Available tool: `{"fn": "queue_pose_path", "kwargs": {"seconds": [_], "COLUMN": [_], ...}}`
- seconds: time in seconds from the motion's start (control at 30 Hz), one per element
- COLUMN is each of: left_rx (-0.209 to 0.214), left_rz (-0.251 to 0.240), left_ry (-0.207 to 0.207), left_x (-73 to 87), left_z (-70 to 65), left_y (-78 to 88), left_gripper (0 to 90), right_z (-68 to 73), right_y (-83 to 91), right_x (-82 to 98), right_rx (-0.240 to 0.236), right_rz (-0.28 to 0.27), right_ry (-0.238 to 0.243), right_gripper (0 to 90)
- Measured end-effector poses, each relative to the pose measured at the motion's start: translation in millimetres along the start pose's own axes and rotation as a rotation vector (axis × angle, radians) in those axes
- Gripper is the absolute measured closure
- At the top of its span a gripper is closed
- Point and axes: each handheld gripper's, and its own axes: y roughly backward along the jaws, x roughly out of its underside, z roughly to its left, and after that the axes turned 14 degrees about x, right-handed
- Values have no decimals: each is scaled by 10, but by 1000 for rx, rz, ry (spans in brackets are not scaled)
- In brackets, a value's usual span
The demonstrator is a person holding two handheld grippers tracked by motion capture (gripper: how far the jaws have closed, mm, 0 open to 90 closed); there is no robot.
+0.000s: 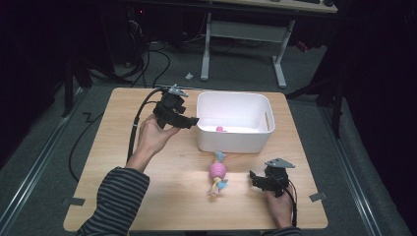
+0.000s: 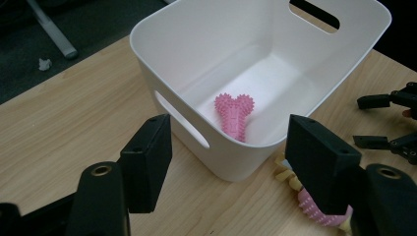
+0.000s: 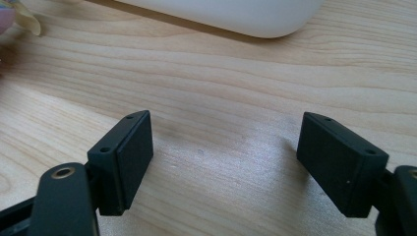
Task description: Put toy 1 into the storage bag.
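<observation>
Two pairs of tongs are at work over a wooden tabletop (image 1: 123,196), one in each hand of a person in a striped sleeve (image 1: 115,199). Left tongs (image 1: 189,121) hover just beside the left wall of a white bin (image 1: 235,101), with their tips at its rim. In the left gripper view the left tongs (image 2: 228,152) stand apart with nothing between the pads, and the bin (image 2: 167,69) lies straight ahead of them. On the floor of the bin lies a pink spiky chew toy (image 2: 234,115), shaped like a bone with a forked end; from the high view the same toy (image 1: 220,129) shows as a small pink spot near the front wall.

Right tongs (image 1: 252,178) rest low near the front right part of the tabletop, pointing left. In the right gripper view the right tongs (image 3: 223,162) stand wide apart over bare wood, holding nothing, with the bin's rounded bottom edge (image 3: 231,17) further ahead.

Between the right tongs and the bin lies a second toy (image 1: 218,173), a pink ball on a knotted rope with blue and yellow ends. It sits on the tabletop just in front of the bin, near the right tongs but not touching them.
</observation>
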Motion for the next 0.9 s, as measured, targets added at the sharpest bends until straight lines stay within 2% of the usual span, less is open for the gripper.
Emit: {"fn": "queue_pose_path", "kwargs": {"seconds": [0.2, 0.37, 0.57, 0.9], "left_rx": [-12, -25, -16, -28], "left_rz": [-18, -15, -63, -86], "left_ry": [0, 9, 40, 78], "left_x": [55, 137, 284, 486], "left_z": [0, 19, 65, 96], "left_y": [102, 160, 279, 416], "left_gripper": [349, 349, 347, 346], "right_z": [-2, -1, 1, 1], "right_y": [-2, -1, 1, 1], "right_x": [1, 1, 2, 2], "right_rx": [0, 0, -5, -4], "right_rz": [-3, -2, -3, -3], "right_ry": [3, 3, 7, 7], "right_gripper": [216, 217, 217, 217]}}
